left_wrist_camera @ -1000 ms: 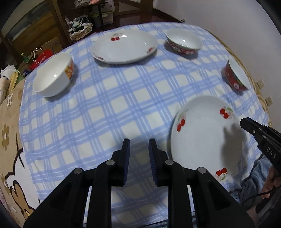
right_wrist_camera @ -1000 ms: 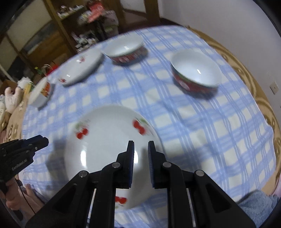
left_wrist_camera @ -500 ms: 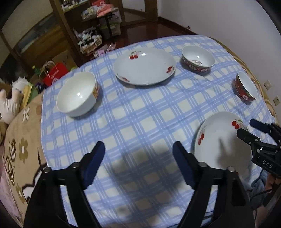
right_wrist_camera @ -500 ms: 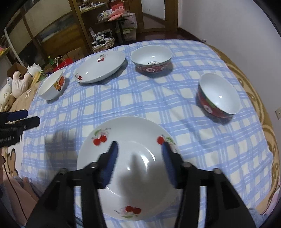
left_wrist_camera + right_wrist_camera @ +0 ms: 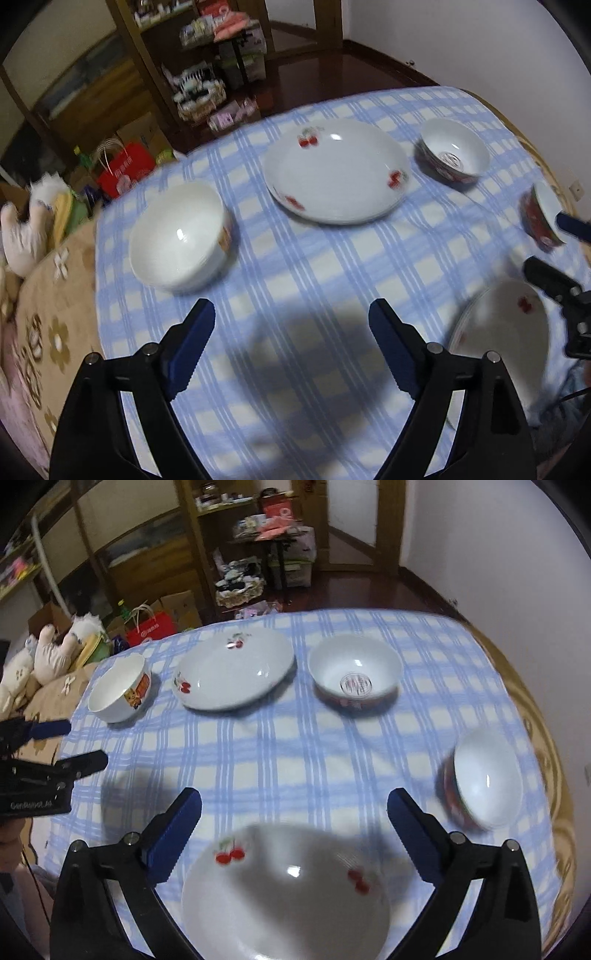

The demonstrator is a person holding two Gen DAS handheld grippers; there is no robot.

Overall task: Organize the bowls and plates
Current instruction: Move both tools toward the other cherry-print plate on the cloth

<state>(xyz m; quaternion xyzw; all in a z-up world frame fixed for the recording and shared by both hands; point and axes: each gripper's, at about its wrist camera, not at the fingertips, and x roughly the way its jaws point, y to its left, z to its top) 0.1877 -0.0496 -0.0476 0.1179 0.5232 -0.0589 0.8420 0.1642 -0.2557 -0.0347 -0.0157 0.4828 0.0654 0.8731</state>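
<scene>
Standing on the blue-and-white checked tablecloth (image 5: 295,757) are five pieces of crockery, none touching another. A white shallow ceramic plate with red cherry prints (image 5: 286,890) lies at the near edge, directly below the right hand-held gripper (image 5: 294,812); a second white cherry-print plate (image 5: 336,171) lies at the far side. A plain white deep bowl with an orange picture on its side (image 5: 179,236) sits at the far left, beside the second plate. A white-lined bowl with a red patterned outside and a red mark in its bottom (image 5: 354,681) stands just right of that plate. A red-sided bowl with a white inside (image 5: 484,786) sits near the right edge of the counter (image 5: 546,760).

Both tools hang above the cloth, clear of all crockery. The left hand-held gripper (image 5: 291,321) has its jaws spread wide, having just been opening, with only bare cloth between them. The right one is equally wide, also just opened, nothing gripped; the near plate lies beneath the gap, untouched.

Nothing obstructs the space between the pieces. The counter is round, with a tan patterned cover showing beyond the cloth. Behind it stand wooden shelving (image 5: 207,535) crowded with small goods, a red paper bag (image 5: 125,168), cardboard boxes (image 5: 177,605) and pale soft toys (image 5: 55,653) on the dark wood floor (image 5: 369,590). Both views are partly motion-blurred.
</scene>
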